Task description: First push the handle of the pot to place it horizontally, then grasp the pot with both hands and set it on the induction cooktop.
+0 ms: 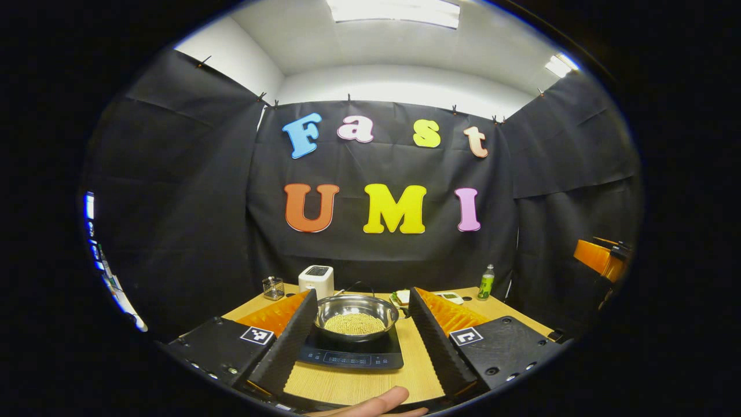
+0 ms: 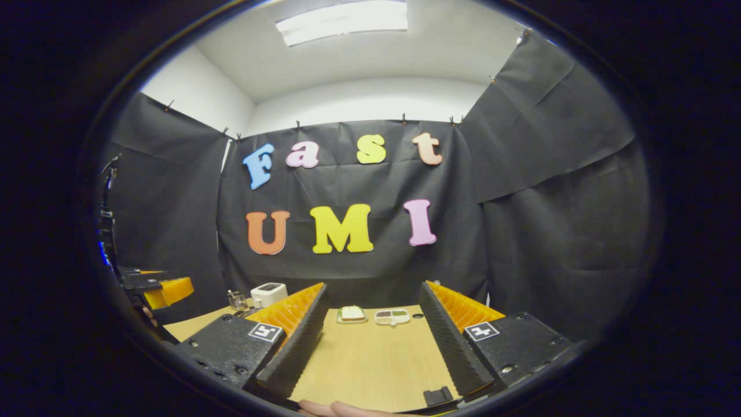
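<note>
The pot point(image 1: 357, 315) sits on the induction cooktop point(image 1: 352, 351), near the middle of the table point(image 1: 353, 382), and holds a bed of small pale grains. It lies straight ahead of the left gripper point(image 1: 359, 341), framed between its two fingers, which stand wide apart and hold nothing. A short handle stub shows at the pot's right rim; its axis cannot be told.

The right gripper point(image 2: 373, 353) also stands wide and empty, facing bare table with two small dishes point(image 2: 373, 315) near the far edge.

Judgement: the left gripper is the nearer to the pot; the placing step looks done.
</note>
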Available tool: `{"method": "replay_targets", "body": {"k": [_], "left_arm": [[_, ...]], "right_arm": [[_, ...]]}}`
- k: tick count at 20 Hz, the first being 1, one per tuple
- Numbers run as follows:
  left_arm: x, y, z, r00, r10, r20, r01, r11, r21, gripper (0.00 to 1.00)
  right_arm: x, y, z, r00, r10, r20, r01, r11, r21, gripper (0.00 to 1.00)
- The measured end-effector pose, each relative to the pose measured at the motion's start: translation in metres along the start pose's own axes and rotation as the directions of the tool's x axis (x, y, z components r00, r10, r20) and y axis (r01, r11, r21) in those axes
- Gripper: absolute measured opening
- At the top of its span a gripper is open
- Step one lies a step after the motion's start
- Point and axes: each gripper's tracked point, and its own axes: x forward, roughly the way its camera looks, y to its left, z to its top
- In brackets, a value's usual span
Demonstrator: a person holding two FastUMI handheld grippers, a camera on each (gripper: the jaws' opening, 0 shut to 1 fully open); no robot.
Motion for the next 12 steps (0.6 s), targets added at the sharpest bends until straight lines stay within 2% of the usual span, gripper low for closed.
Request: {"method": "replay_targets", "body": {"k": [3, 4, 5, 6, 7, 12], "left_arm": [[-0.002, 0.000, 0.000, 1.000, -0.006, 0.003, 0.006, 1.000, 0.007, 0.94], [-0.003, 0.000, 0.000, 1.000, -0.003, 0.001, 0.003, 1.000, 0.003, 0.94], [-0.004, 0.002, -0.003, 1.000, 0.000, -0.001, 0.000, 1.000, -0.001, 0.94], [-0.004, 0.004, -0.002, 1.000, 0.002, 0.003, -0.002, 1.000, -0.003, 0.94], [-0.002, 0.006, -0.003, 1.000, 0.006, 0.003, -0.006, 1.000, -0.006, 0.94], [0.001, 0.005, -0.004, 1.000, -0.005, 0.024, 0.005, 1.000, -0.022, 0.94]], "right_arm": [[0.001, 0.007, -0.003, 1.000, 0.022, 0.001, -0.022, 1.000, 0.016, 0.96], [0.001, 0.006, -0.005, 1.000, 0.022, -0.008, -0.022, 1.000, 0.021, 0.99], [0.003, 0.005, -0.008, 1.000, 0.019, -0.018, -0.019, 1.000, 0.021, 0.96], [0.005, 0.000, -0.008, 1.000, 0.006, -0.023, -0.006, 1.000, 0.017, 0.99], [0.007, -0.005, -0.007, 1.000, -0.009, -0.022, 0.009, 1.000, 0.016, 0.96], [0.007, -0.012, -0.004, 0.999, -0.040, -0.004, 0.040, 0.999, 0.030, 0.95]]}}
